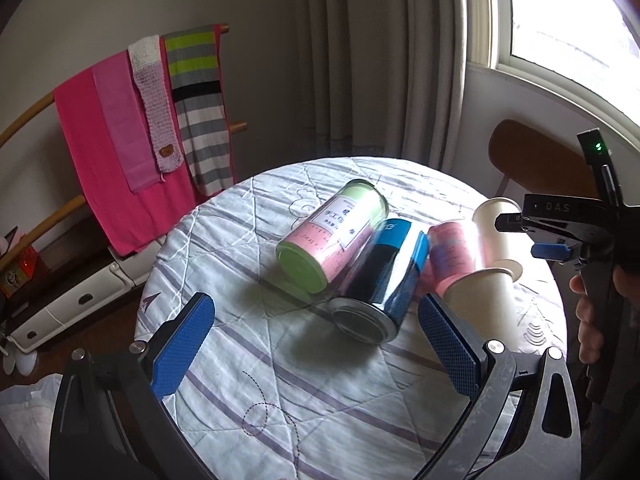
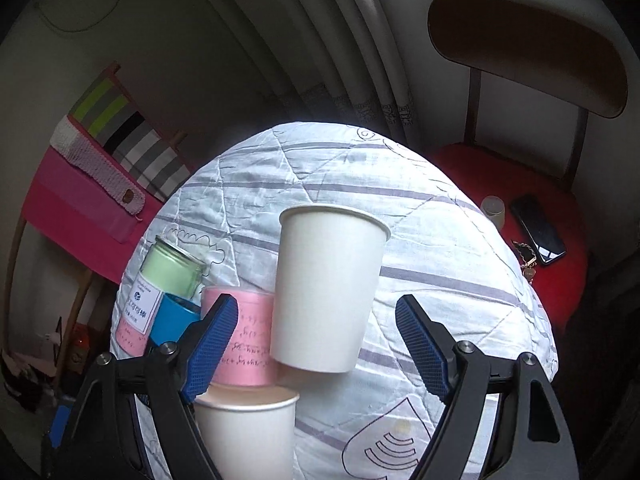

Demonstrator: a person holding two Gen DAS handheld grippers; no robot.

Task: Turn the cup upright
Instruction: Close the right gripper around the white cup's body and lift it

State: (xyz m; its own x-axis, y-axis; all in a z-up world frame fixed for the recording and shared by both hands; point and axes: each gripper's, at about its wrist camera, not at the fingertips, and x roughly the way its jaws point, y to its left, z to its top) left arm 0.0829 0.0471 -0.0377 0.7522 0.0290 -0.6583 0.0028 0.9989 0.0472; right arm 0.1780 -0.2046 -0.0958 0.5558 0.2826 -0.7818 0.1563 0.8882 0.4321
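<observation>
The right gripper (image 2: 316, 340) is gaping wide, holding nothing; white cup (image 2: 328, 288) is standing at twelve o'clock; the left gripper (image 1: 316, 344) is likewise gaping empty.

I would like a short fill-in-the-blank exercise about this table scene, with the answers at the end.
1. In the right wrist view, the white paper cup between the open fingers stands with its mouth facing ____.
2. The chair behind the table has a seat cushion of ____ colour.
3. In the left wrist view, the blue can lies on its ____.
4. On the cushion lies a black ____.

Answers: up; red; side; phone
</observation>
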